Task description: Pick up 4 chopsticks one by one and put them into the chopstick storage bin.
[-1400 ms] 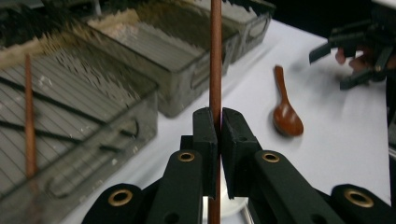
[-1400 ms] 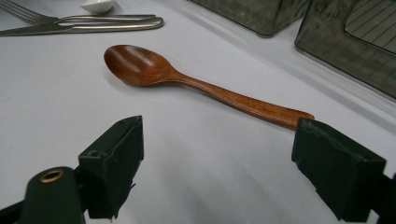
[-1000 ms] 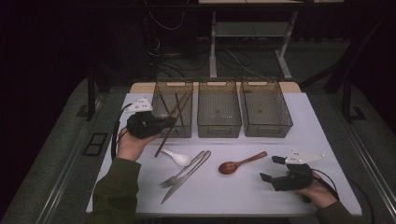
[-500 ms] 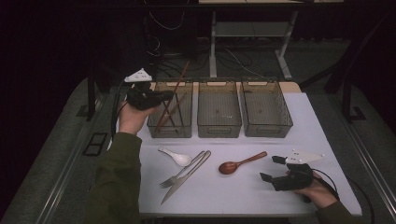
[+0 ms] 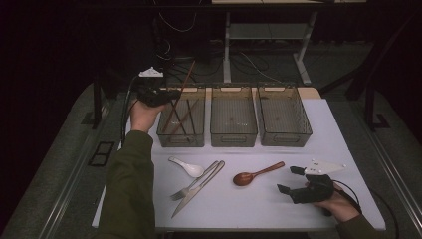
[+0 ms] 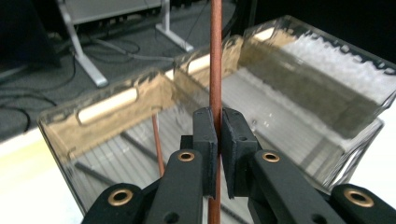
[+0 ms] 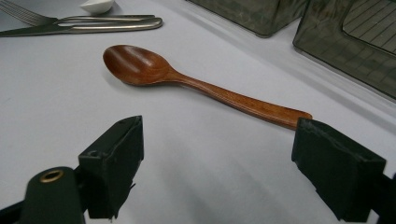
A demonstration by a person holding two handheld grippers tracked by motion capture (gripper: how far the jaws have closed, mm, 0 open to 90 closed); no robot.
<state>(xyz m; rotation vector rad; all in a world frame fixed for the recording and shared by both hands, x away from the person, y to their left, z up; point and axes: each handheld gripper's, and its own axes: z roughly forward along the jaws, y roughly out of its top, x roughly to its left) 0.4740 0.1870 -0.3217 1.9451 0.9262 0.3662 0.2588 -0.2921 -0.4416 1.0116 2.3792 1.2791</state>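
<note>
Chopstick (image 6: 215,70), slim, reddish-brown wood, pinched upright between the pressed-together fingers (image 6: 205,135) of the left gripper (image 5: 171,95), over the near-left corner of the leftmost clear bin (image 5: 164,134). More sticks lying inside that bin, seen from above. Up close: stick passing straight through the pads, one end rising above them. Right gripper (image 7: 217,158) low over the tabletop (image 5: 259,209), fingers spread, wooden spoon (image 7: 196,84) just ahead.
</note>
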